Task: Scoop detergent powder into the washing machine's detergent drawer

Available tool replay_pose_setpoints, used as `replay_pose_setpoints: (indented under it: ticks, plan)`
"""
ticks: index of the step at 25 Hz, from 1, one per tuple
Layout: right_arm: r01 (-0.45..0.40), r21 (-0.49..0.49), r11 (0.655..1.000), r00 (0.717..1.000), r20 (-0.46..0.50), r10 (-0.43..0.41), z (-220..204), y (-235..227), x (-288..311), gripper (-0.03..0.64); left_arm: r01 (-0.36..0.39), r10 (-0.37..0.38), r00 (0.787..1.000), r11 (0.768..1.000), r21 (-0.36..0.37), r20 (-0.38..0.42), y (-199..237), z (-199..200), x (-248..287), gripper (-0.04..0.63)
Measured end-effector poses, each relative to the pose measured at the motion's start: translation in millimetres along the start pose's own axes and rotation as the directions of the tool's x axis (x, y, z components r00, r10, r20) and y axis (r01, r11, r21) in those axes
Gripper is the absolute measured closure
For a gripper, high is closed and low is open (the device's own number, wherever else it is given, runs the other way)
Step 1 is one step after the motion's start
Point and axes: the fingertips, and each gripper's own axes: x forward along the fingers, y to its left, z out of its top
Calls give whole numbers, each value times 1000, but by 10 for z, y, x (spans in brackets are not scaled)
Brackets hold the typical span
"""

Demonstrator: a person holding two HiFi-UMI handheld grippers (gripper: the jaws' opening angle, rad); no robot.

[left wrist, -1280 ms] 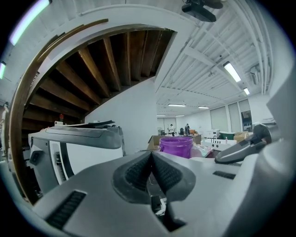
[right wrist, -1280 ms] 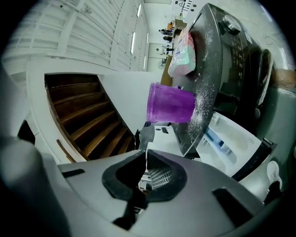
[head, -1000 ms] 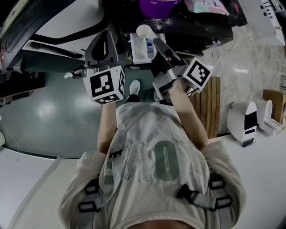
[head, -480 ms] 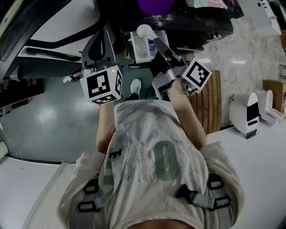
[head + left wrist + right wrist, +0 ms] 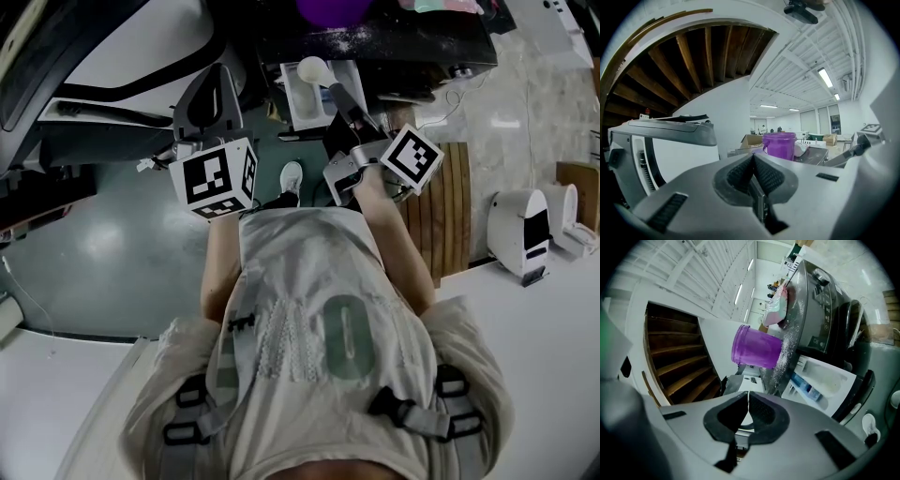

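Pinching the handle of the white plastic scoop [image 5: 314, 69], the right gripper [image 5: 332, 91] has its fingers pressed together on it. The scoop's long axis points away from the person, round bowl foremost, over the pulled-out white detergent drawer [image 5: 296, 103] of the dark washing machine [image 5: 820, 310]. The left gripper [image 5: 217, 75], fingers closed on nothing, hangs left of the drawer above open grey floor [image 5: 112, 234].
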Motion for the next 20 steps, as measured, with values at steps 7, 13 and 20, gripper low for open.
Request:
replay_pose_setpoints:
  ticks: [7, 13, 20]
  plan:
    - [28, -121, 992, 999, -19, -31, -37, -61, 65, 606, 4, -4, 1000, 1000, -1, -25, 35, -100, 38, 575]
    - [66, -245, 967, 996, -48, -80, -101, -121, 132, 606, 0, -1, 999, 1000, -13, -37, 113, -168, 59, 575]
    - [112, -540, 834, 981, -75, -180, -153, -179, 171, 606, 2, -3, 999, 1000, -24, -48, 158, -251, 87, 575]
